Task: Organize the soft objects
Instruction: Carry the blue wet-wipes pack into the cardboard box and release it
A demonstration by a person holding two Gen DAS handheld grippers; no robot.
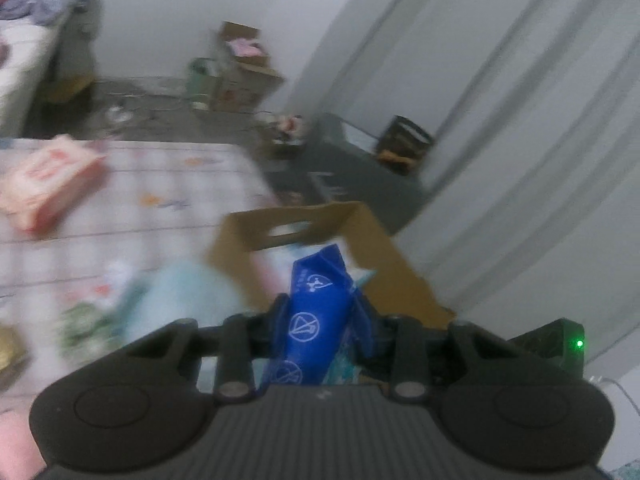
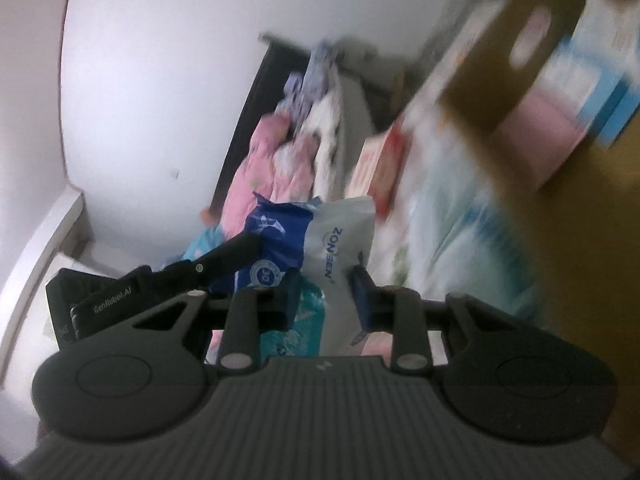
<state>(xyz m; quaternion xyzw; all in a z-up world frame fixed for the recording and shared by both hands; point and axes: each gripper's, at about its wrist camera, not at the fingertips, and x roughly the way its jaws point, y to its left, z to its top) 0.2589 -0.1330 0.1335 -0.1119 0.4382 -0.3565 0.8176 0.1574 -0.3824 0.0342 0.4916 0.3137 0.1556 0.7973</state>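
A soft plastic pack, blue at one end (image 1: 316,312) and white with lettering at the other (image 2: 340,236), hangs in the air, held from both ends. My left gripper (image 1: 320,314) is shut on the blue end. My right gripper (image 2: 326,286) is shut on the white end. In the right wrist view the left gripper (image 2: 224,260) reaches in from the left onto the blue part (image 2: 276,232). An open cardboard box (image 1: 384,264) with a handle slot stands just ahead of the pack, and it fills the upper right of the right wrist view (image 2: 500,80). Both views are motion-blurred.
A bed with a patterned checked sheet (image 1: 160,208) carries a pink pack (image 1: 44,184) and pale blue soft packs (image 1: 180,296). Pink and white bedding (image 2: 280,152) is piled by a dark headboard. Boxes (image 1: 244,68) and clutter stand on the floor near grey curtains (image 1: 520,140).
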